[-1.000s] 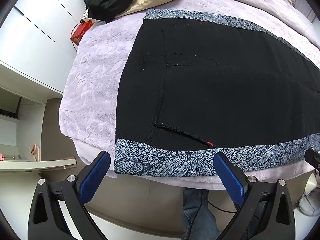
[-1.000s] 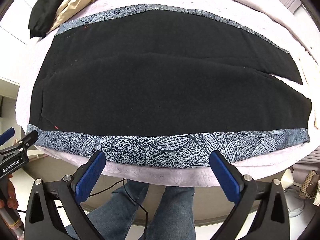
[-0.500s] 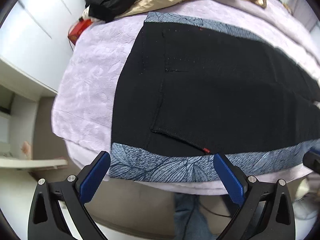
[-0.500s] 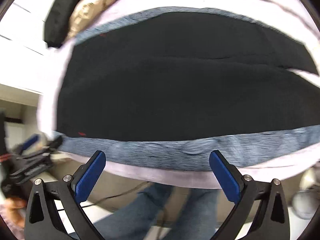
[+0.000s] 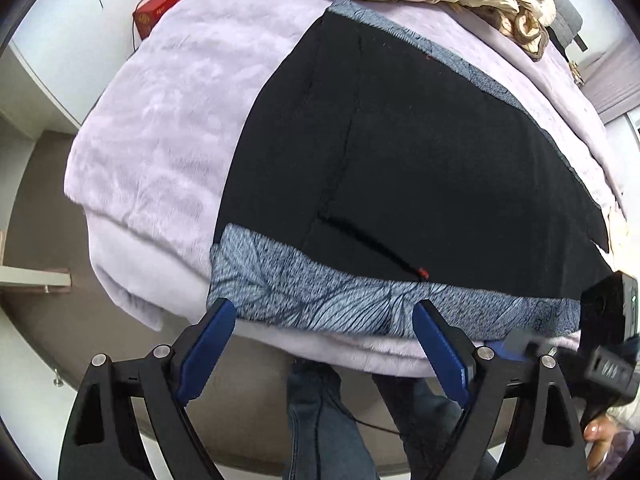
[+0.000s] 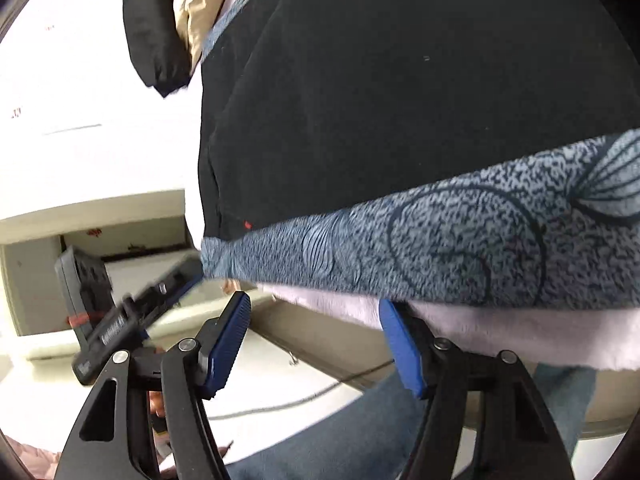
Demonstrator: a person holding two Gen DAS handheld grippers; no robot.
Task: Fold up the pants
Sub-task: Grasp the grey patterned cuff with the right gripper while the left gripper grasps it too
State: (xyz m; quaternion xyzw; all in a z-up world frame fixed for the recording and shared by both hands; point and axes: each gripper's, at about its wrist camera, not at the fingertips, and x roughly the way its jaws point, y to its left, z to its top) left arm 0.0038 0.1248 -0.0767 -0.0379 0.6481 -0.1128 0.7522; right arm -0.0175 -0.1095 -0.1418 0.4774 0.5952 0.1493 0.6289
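Black pants (image 5: pixel 420 152): flat on patterned mat (image 5: pixel 320 292) atop bed (image 5: pixel 160 120), long axis left-right, near edge at twelve o'clock of closing, empty left fingers (image 5: pixel 206 344) and right fingers (image 6: pixel 230 336).

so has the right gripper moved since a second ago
Yes. The right gripper has dropped toward the near edge of the bed: the patterned side band of the pants now sits just above its closing jaws, nothing between them yet.

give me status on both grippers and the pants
Left gripper, right gripper: jaws closing, nothing between them. Black pants flat on patterned cloth. Nothing in the way.
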